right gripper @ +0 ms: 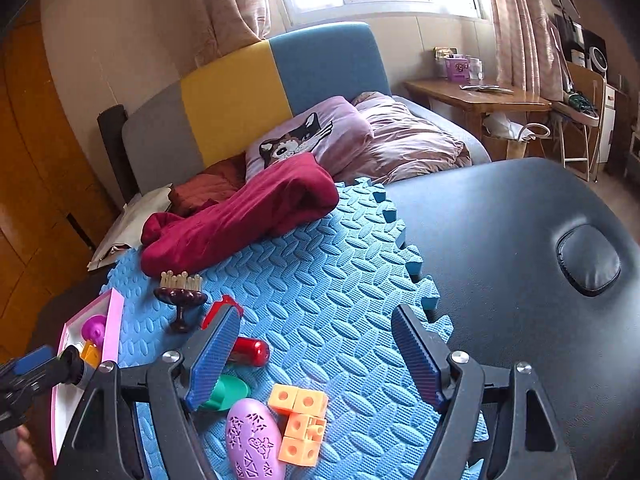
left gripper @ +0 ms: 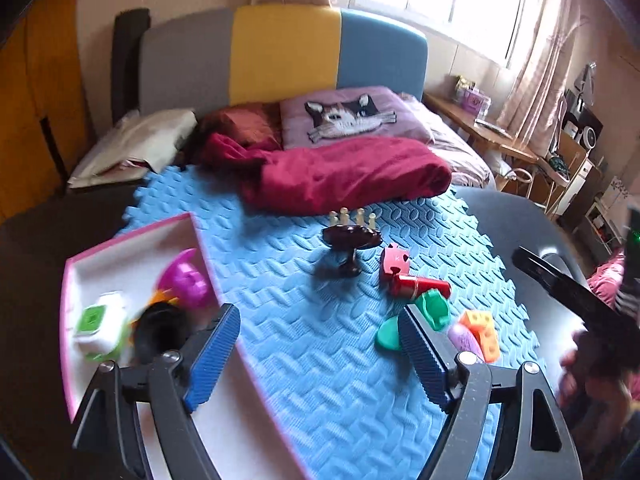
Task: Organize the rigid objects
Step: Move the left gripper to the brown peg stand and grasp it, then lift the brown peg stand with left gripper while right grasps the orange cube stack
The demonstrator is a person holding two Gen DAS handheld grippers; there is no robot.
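Note:
Toys lie on a blue foam mat [left gripper: 304, 320]. A pink-rimmed box [left gripper: 132, 240] at the left holds a magenta toy [left gripper: 186, 282], a green-and-white cube [left gripper: 98, 324] and a black ring [left gripper: 158, 330]. On the mat are a dark wooden massager [left gripper: 352, 240], a red puzzle piece [left gripper: 394, 260], a red cylinder [left gripper: 420, 286], green pieces [left gripper: 434, 308], orange linked cubes [right gripper: 300, 424] and a purple oval toy [right gripper: 254, 440]. My left gripper [left gripper: 320, 356] is open and empty beside the box. My right gripper [right gripper: 316, 356] is open and empty above the orange cubes.
A crumpled red cloth [left gripper: 344, 172] lies at the mat's far edge, with pillows [left gripper: 352, 116] and a headboard behind. The mat sits on a black padded table [right gripper: 520, 248]. A wooden desk [right gripper: 480, 100] stands at the right.

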